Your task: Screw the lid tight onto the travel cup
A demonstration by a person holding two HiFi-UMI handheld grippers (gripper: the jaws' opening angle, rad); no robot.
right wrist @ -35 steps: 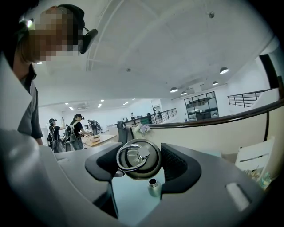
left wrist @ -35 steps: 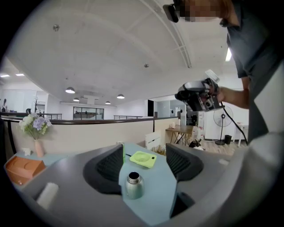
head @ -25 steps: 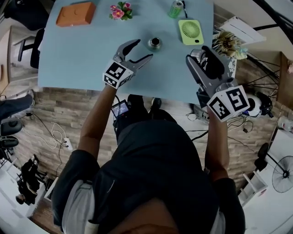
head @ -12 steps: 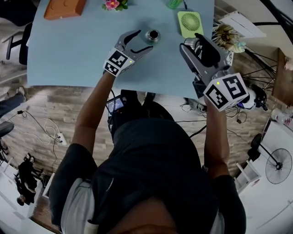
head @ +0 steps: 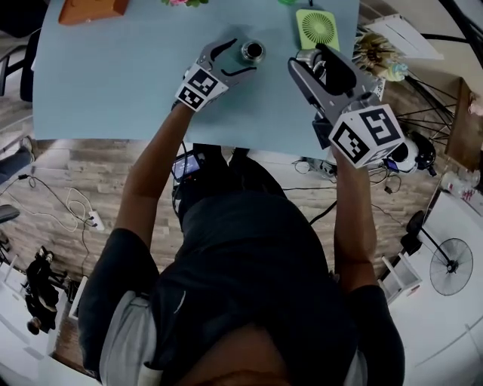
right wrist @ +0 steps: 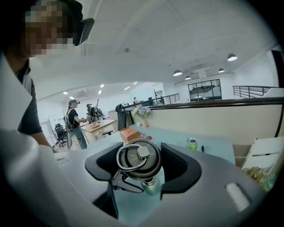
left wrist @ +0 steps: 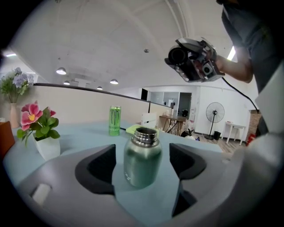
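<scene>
The green metal travel cup stands upright and uncapped on the light blue table. My left gripper is open, and the cup sits between its fingertips with a gap on each side. My right gripper hovers to the cup's right, shut on the lid. In the right gripper view the round lid, with a ring handle on its face, fills the jaws of my right gripper, and the cup's neck shows just below it.
A green handheld fan lies behind the right gripper. A green can stands farther back, potted pink flowers to the left, an orange box at the far left. The table's near edge is close behind my hands.
Both grippers moved forward over the table. The left one closed in until the cup stood between its open fingertips. The right one carried the lid nearer to the cup.
</scene>
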